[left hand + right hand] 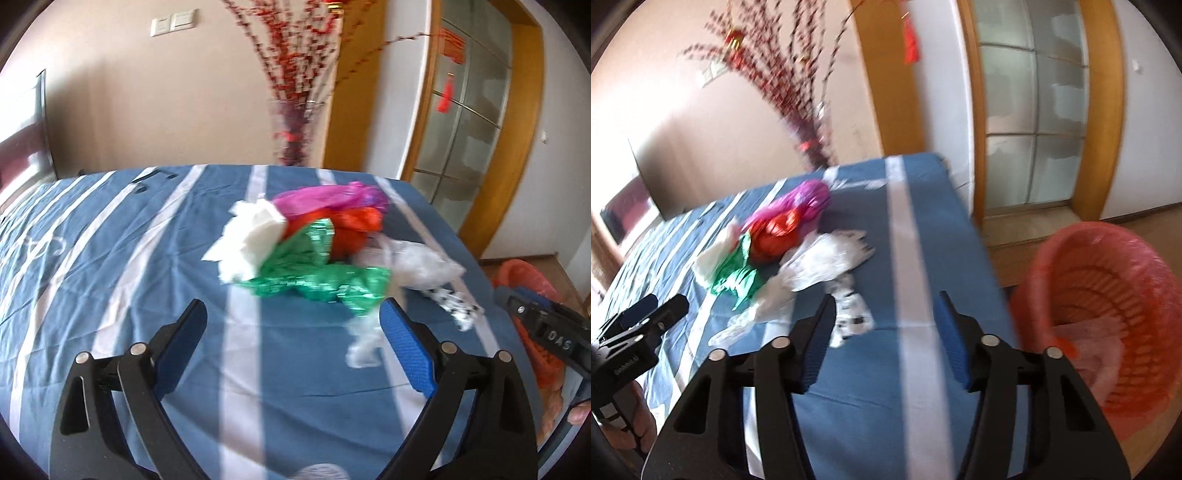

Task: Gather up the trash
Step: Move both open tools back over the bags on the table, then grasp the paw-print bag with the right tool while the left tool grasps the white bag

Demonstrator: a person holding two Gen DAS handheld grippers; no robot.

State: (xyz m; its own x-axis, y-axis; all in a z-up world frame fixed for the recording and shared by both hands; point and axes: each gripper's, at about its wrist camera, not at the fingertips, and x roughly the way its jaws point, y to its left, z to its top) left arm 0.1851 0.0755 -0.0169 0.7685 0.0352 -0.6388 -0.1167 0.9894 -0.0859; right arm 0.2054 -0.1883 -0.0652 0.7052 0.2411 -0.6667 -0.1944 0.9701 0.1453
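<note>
A heap of trash lies on the blue striped bed sheet (110, 258). It holds a white tissue (251, 240), a green foil wrapper (314, 273), an orange-red wrapper (354, 229), a magenta wrapper (325, 197), a clear plastic bag (417, 266) and a black-spotted white wrapper (454, 302). My left gripper (295, 306) hangs open just short of the green foil, with nothing between its fingers. My right gripper (886, 299) is open over the sheet, beside the spotted wrapper (849, 314), and holds nothing. A red mesh basket (1108, 295) with a liner stands on the floor at the right of the bed.
A vase of red-berried branches (295, 122) stands behind the bed. A wood-framed frosted glass door (1034, 110) is to the right, above a wooden floor (1015, 236). A dark framed panel (26, 129) leans at the left wall. Each gripper shows at the other view's edge.
</note>
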